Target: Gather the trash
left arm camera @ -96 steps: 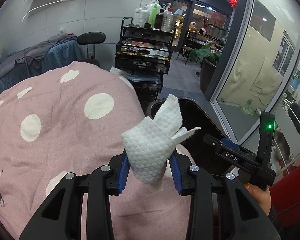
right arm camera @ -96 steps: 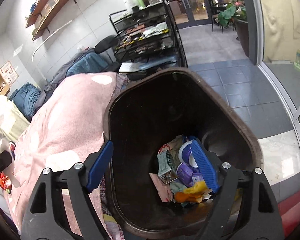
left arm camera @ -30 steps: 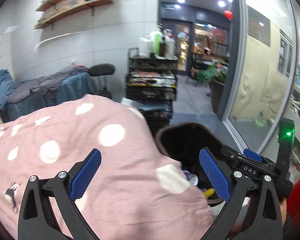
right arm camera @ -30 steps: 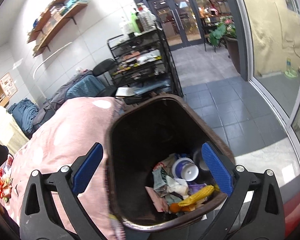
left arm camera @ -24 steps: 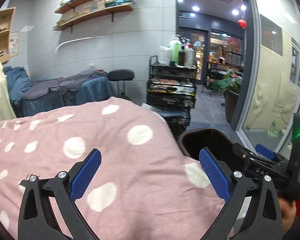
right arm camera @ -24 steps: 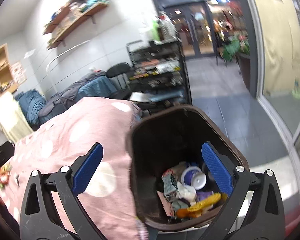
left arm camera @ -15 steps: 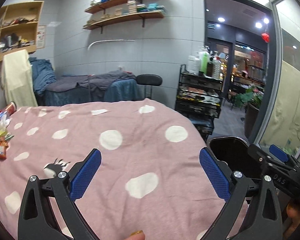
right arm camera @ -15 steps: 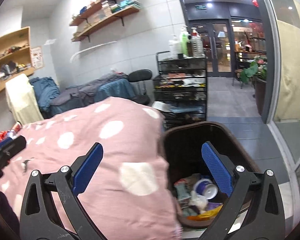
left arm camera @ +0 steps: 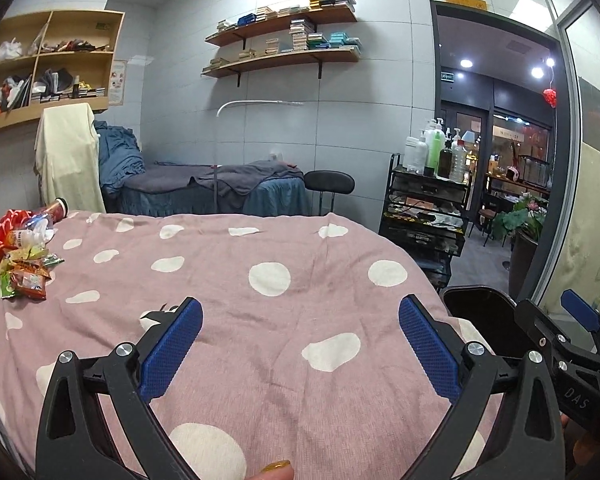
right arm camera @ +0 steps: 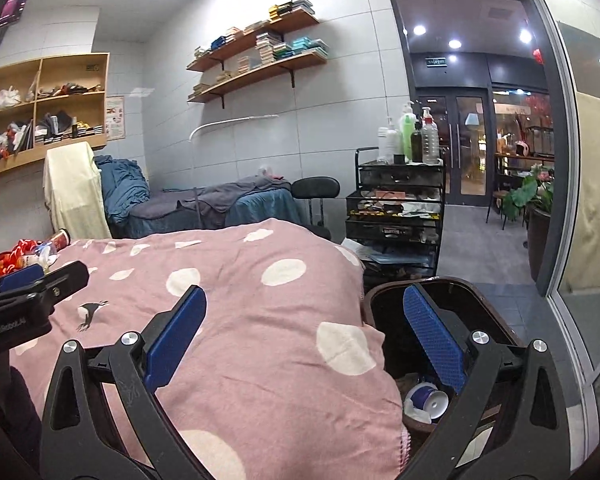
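A pile of colourful snack wrappers (left arm camera: 24,274) and a clear plastic bottle (left arm camera: 40,224) lie at the far left of the pink polka-dot bed cover (left arm camera: 268,320). The same pile (right arm camera: 24,254) shows small in the right wrist view. My left gripper (left arm camera: 300,340) is open and empty over the middle of the cover. A dark brown trash bin (right arm camera: 496,336) stands at the bed's right end with a blue-and-white cup (right arm camera: 428,398) and other litter inside. Its rim (left arm camera: 480,300) shows beside the bed. My right gripper (right arm camera: 304,334) is open and empty, straddling the cover's edge and the bin.
A black wire trolley (right arm camera: 396,208) with bottles on top stands behind the bed, next to a black stool (left arm camera: 328,184) and a blue-draped couch (left arm camera: 204,196). A glass partition (right arm camera: 588,200) runs along the right. Potted plant (left arm camera: 528,232) by the doorway.
The white tissue held by my left gripper 3.2 s ago has left it, and that gripper now stands open. Both views have swung left, from the bin towards the bed and the wrapper pile.
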A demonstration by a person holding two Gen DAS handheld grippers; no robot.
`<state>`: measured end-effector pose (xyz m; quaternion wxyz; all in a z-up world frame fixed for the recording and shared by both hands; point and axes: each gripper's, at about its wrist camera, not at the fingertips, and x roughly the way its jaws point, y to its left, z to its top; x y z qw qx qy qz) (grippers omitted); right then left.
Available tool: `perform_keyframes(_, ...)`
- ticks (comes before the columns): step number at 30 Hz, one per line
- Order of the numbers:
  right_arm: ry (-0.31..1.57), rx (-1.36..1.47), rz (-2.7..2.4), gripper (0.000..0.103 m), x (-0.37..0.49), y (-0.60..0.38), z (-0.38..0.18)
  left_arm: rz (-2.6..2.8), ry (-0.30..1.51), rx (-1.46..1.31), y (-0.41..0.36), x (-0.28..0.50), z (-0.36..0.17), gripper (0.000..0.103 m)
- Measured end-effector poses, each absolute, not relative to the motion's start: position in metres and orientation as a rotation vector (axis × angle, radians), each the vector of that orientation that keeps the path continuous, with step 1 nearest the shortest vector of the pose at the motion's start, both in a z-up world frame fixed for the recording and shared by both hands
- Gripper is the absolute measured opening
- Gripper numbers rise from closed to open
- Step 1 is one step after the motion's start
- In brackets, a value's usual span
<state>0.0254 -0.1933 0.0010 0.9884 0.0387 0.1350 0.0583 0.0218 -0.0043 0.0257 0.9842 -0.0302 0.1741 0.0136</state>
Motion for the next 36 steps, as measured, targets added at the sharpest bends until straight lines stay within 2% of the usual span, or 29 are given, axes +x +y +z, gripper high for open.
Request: perform_keyframes(36,0.253,0.105,0.141,0.097,0.01,-0.194,0.006,0.007,0.341,-0.066,-0.003,0.012,0.025,0.098)
